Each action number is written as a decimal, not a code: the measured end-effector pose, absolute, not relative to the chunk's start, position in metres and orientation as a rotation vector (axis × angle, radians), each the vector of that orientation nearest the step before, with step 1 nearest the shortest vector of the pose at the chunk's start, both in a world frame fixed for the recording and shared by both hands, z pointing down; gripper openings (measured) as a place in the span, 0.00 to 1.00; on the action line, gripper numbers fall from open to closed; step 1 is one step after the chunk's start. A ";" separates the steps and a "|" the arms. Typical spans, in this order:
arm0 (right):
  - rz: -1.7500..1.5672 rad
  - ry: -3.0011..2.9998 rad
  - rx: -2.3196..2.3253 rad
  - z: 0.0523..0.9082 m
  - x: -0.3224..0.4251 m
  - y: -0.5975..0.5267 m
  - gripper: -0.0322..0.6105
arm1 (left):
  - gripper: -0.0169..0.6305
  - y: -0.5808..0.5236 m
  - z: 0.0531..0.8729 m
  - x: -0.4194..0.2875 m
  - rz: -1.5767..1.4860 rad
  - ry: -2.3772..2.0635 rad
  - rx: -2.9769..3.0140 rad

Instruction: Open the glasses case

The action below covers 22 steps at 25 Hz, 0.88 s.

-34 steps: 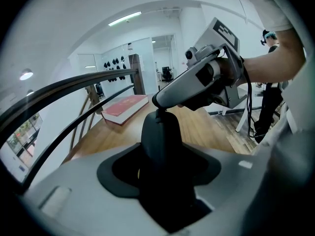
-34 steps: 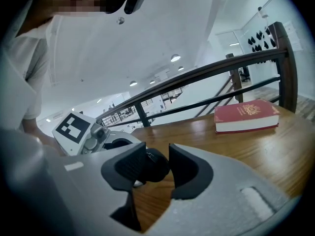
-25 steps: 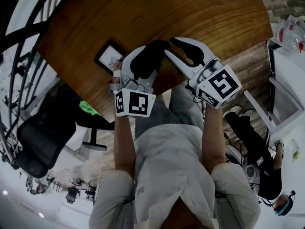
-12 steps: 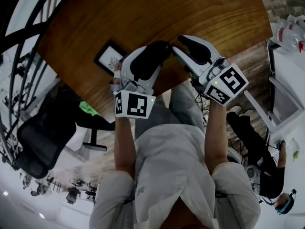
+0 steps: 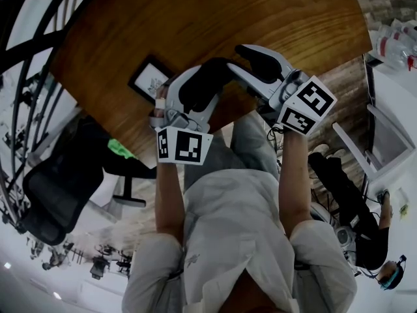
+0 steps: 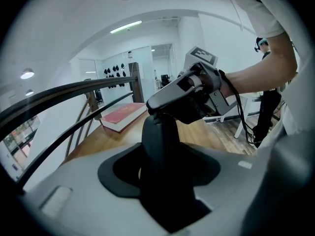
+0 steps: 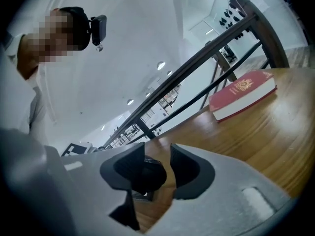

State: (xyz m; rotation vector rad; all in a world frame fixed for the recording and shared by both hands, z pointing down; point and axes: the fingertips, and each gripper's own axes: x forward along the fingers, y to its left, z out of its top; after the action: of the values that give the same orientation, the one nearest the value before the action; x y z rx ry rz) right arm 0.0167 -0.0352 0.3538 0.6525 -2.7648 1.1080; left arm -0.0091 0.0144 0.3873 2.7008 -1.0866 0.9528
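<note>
Grips glasses case [image 5: 218, 69] firmly in left gripper [image 5: 197, 89] just over table's [image 5: 195, 18] near edge, has just been spreading right gripper [image 5: 244, 60] jaws loosely round case's far end, and risks leaving lid shut or wrenching case free if re-clamped off-centre

From the head view I'm looking steeply down from well above the fingers [image 5: 251, 80], with the table [image 5: 195, 25] spreading past their tips. The left gripper view is riding just behind its own fingers [image 6: 69, 186] and facing out along them, so close that the glasses case [image 6: 162, 161] between them is filling the middle. The right gripper view is doing likewise, rolled sideways. Both are catching the table and the red book [image 6: 123, 116] beyond the fingertips.
</note>
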 end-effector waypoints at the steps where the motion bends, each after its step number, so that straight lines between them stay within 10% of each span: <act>1: 1.144 -2.776 0.667 0.351 0.019 -0.037 0.31 | 0.41 0.014 0.385 -0.010 0.928 -1.094 2.704; 16: 1.571 -2.838 0.332 0.337 0.007 -0.020 0.39 | 0.42 0.016 0.368 -0.014 0.856 -1.120 2.796; 22: 1.454 -2.915 0.344 0.324 0.013 -0.019 0.05 | 0.42 0.019 0.375 -0.017 0.886 -1.125 2.780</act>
State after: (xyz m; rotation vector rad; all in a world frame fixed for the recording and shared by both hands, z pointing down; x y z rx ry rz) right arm 0.0133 -0.0195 0.3245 0.3443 -2.9148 1.4543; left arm -0.0174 0.0192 0.3750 2.7802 -1.1250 0.8861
